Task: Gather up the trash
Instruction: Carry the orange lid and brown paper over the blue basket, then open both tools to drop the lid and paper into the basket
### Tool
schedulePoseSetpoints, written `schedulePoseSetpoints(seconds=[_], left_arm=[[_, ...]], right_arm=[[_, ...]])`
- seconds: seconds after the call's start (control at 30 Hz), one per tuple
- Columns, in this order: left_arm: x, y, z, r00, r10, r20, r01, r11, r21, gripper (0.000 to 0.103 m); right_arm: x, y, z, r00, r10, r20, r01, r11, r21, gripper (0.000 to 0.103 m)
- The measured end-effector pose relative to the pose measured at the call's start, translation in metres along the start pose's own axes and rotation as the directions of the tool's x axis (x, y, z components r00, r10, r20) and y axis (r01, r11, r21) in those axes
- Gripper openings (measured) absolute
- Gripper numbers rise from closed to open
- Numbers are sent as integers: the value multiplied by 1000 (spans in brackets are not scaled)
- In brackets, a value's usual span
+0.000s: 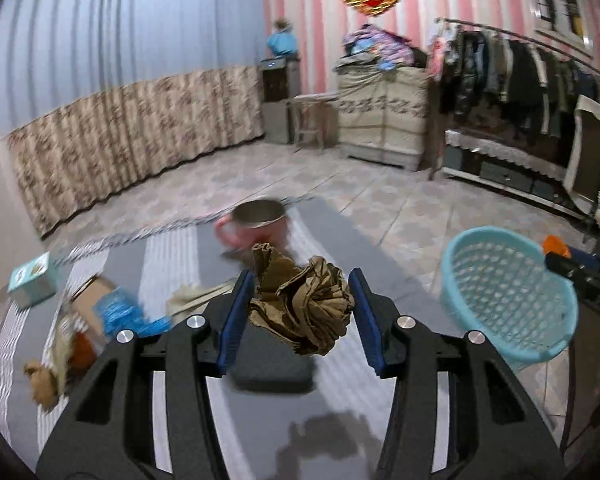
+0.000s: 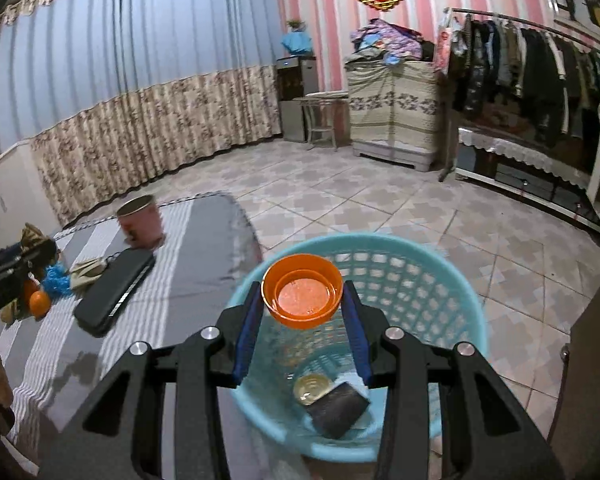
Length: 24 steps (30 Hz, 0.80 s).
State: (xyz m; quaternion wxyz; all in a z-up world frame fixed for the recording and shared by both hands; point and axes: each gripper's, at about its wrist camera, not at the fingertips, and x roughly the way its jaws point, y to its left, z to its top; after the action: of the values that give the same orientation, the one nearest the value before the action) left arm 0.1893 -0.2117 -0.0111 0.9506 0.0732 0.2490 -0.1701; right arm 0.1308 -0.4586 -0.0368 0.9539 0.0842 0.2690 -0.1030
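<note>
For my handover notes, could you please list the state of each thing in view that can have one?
Left tongs: shut on crumpled brown paper, lifted clear of the striped grey mat.
Right tongs: shut on a round orange plastic lid, held over the basket.
Light blue perforated plastic basket: upright, a few items inside.
Pink metal mug: upright on the mat.
Flat black case: lying on the mat.
</note>
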Motion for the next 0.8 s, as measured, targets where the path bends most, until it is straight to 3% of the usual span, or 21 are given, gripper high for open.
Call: schedulePoseSetpoints(seconds=[0.2,0.47,0.8], left_arm=[[9,-63,15,995,-88,50,84,993,82,48],[36,-122,21,979,-198,47,191,973,129,48],[93,-158,15,957,-281,-66,287,951,112,48]], right_arm=[[4,-36,0,998,-65,-2,65,996,62,40],[14,-56,0,993,-117,-17,118,989,92,40],[36,-79,-8,986,-151,-70,159,978,134,40]])
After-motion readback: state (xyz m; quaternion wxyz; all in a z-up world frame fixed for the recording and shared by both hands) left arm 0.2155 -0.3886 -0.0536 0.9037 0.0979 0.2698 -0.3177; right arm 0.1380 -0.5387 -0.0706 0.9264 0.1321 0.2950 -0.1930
